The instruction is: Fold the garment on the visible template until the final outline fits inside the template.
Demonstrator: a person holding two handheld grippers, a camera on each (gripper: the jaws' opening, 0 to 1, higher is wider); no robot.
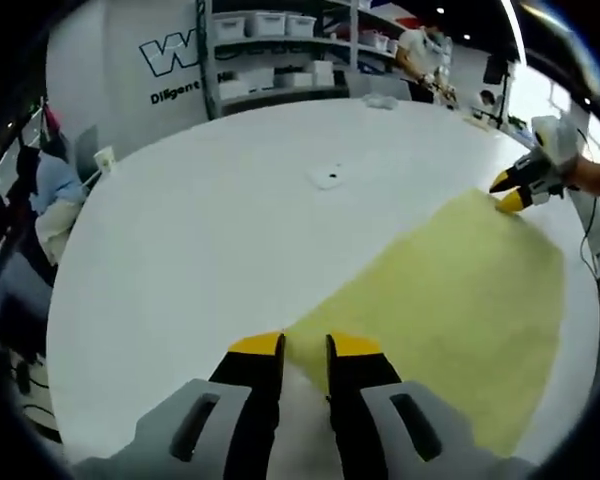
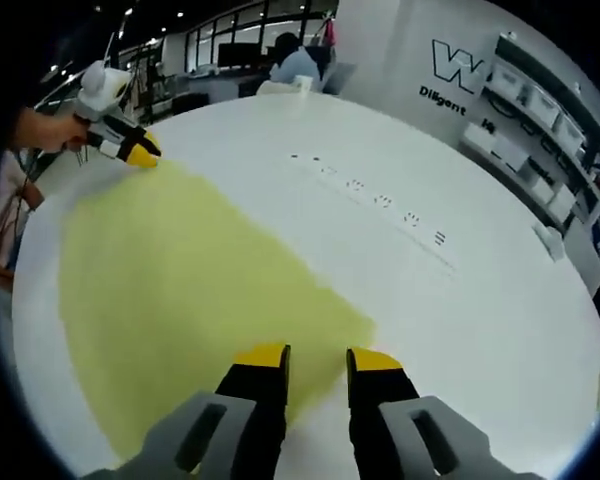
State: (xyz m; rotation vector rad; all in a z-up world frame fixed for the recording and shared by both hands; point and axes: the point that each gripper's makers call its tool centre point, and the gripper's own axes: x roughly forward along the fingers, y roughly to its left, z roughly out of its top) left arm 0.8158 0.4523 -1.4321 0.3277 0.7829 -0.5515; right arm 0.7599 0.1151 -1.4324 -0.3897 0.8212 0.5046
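Observation:
A pale yellow garment (image 1: 450, 300) lies spread flat on a round white table (image 1: 200, 260). One corner of it reaches the tips of my left gripper (image 1: 305, 345), whose jaws stand a narrow gap apart over that corner. My right gripper (image 1: 510, 192), held by a hand, sits at the garment's far corner. In the right gripper view the garment (image 2: 180, 280) runs from my right gripper (image 2: 318, 355), open by a narrow gap at the near corner, up to my left gripper (image 2: 140, 150) at the far corner. Whether either pinches the cloth is unclear.
A row of small dark marks (image 2: 380, 200) crosses the white table (image 2: 460, 300) beside the garment, and one small mark (image 1: 328, 177) lies ahead of the left gripper. Shelves with bins (image 1: 270, 50) and a seated person (image 1: 55, 190) are beyond the table's edge.

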